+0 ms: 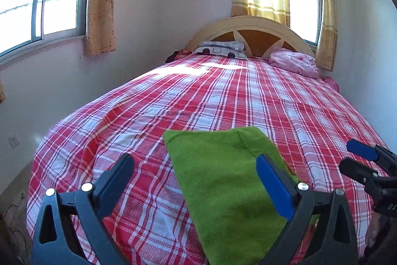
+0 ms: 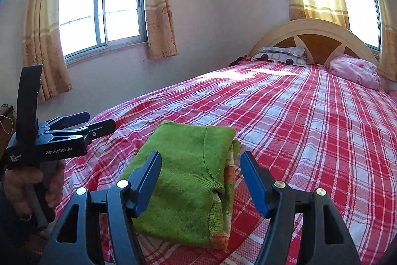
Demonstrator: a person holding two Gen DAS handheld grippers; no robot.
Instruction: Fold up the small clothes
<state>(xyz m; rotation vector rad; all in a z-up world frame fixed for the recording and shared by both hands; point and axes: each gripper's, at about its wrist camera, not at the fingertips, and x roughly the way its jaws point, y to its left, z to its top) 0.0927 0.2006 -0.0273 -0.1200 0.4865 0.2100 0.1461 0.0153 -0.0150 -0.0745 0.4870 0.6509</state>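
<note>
The folded green garment (image 2: 188, 180) lies on the plaid bed (image 2: 310, 140), at six o'clock near its foot edge; both the left tongs (image 1: 196, 185) and right tongs (image 2: 201, 180) gape empty above it, so a careless brush could likely unroll its thick fold.

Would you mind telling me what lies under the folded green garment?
The green garment rests on the red plaid bedsheet. Orange-striped fabric peeks from its right edge; anything else beneath is covered.
</note>
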